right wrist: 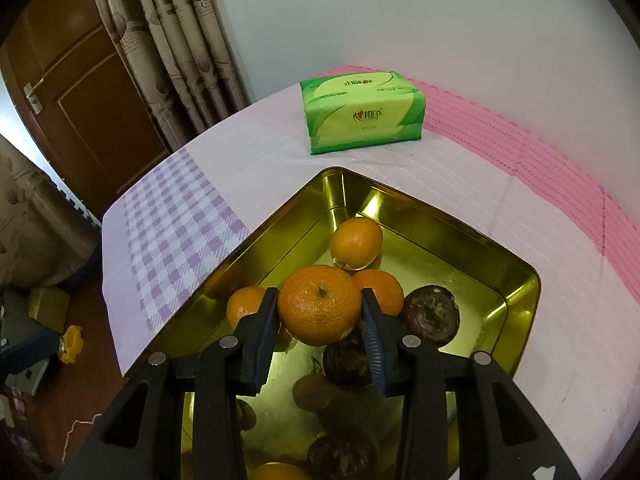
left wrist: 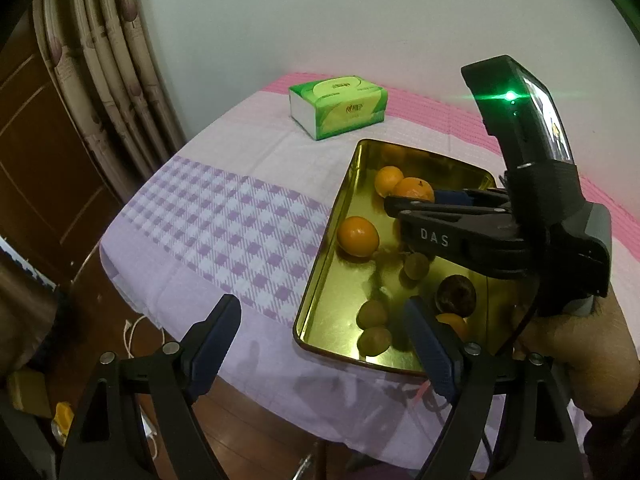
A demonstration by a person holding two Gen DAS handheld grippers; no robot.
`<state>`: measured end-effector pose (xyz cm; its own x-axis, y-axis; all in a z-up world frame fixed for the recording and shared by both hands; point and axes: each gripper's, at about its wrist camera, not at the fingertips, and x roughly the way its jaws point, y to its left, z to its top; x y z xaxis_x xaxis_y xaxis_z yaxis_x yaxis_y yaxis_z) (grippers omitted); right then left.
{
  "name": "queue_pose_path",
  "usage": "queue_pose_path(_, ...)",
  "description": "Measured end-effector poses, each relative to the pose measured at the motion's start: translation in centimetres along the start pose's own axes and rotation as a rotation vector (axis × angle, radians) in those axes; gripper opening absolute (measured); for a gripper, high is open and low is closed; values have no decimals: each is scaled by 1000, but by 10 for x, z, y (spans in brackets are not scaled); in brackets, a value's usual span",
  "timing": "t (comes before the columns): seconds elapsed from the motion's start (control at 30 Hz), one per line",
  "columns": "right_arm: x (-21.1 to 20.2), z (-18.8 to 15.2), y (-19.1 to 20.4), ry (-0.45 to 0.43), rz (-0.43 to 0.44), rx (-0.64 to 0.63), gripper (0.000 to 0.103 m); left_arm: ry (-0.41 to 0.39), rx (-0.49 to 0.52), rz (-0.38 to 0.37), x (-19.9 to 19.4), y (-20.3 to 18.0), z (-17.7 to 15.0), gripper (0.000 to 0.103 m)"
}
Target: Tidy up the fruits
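A gold metal tray lies on the checked cloth with several fruits in it. My right gripper is shut on an orange just above the tray's middle. Around it lie other oranges and dark round fruits. The left wrist view shows this gripper from the side, holding the orange over the tray. My left gripper stands open above the tray's near left corner, nothing between its fingers. Small greenish fruits and a loose orange lie below it.
A green tissue pack sits on the cloth behind the tray, near the wall. The table's left edge drops to a wooden floor with a yellow object. Curtains and a brown door stand at the left.
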<state>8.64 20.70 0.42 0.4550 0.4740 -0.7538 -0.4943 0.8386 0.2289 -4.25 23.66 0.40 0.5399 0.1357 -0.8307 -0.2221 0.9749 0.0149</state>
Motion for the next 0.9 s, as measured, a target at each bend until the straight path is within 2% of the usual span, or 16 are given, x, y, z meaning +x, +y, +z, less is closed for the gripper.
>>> queue_pose_path(0.7,-6,4,5,-43,2,1,38,6,26,-1,1,-5,0,84)
queue_pose_path(0.87,-35,-6,12,-114,-2,-13,45,-11,30,4,-2,-5,0,84)
queue_pose_path(0.9,-41,-10,13,-128,-9,-17,50,-16,31,5,-3,-6,0,84)
